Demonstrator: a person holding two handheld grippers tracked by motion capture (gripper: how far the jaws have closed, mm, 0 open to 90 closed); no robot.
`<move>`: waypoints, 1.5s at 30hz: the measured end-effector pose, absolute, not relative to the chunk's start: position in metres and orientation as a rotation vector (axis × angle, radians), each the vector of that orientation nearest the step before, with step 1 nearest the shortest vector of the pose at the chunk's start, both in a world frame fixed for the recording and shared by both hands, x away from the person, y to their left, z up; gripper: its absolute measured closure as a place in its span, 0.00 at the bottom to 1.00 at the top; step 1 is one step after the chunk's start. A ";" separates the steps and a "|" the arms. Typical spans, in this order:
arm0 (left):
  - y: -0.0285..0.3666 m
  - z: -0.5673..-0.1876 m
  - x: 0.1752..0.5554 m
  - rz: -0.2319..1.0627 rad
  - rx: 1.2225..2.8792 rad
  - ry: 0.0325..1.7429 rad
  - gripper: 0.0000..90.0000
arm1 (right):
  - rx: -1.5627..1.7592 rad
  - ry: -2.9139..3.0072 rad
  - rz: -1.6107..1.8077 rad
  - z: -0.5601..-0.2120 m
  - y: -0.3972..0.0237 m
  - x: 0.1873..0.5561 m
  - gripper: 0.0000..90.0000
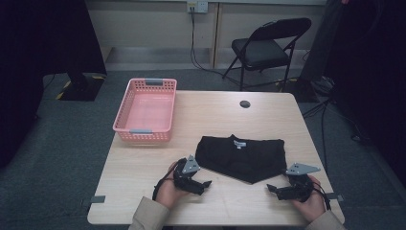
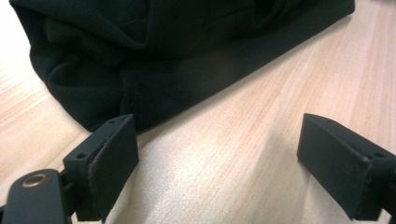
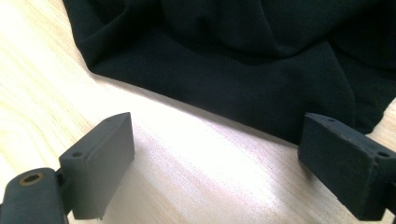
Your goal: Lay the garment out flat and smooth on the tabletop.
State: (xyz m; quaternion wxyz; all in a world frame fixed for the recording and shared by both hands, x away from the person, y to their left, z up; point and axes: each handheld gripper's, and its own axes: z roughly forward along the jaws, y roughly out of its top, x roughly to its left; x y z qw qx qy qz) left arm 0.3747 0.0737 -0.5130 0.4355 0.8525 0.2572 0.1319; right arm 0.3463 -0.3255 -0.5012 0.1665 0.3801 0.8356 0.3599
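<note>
A black folded garment (image 1: 244,155) with a small white neck label lies on the wooden table (image 1: 210,120), its lower edge coming to a point toward me. My left gripper (image 1: 207,184) rests on the table just left of that edge, open, with bare wood between its jaws. My right gripper (image 1: 270,188) sits just right of the point, open too. In the left gripper view the dark cloth (image 2: 154,51) lies beyond the gripper (image 2: 219,163). In the right gripper view the cloth (image 3: 243,60) spreads ahead of the open gripper (image 3: 215,163).
A pink plastic basket (image 1: 145,111) stands empty at the table's far left. A small dark round disc (image 1: 245,104) lies near the far edge. A black folding chair (image 1: 265,45) stands beyond the table.
</note>
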 end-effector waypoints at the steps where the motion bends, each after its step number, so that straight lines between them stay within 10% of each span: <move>1: 0.074 -0.513 0.375 0.328 2.122 0.643 0.11 | 1.082 2.379 1.025 -0.501 -0.326 0.346 0.11; 45: 0.054 -0.478 0.402 0.336 2.064 0.683 0.18 | 1.061 2.320 1.186 -0.469 -0.298 0.382 0.30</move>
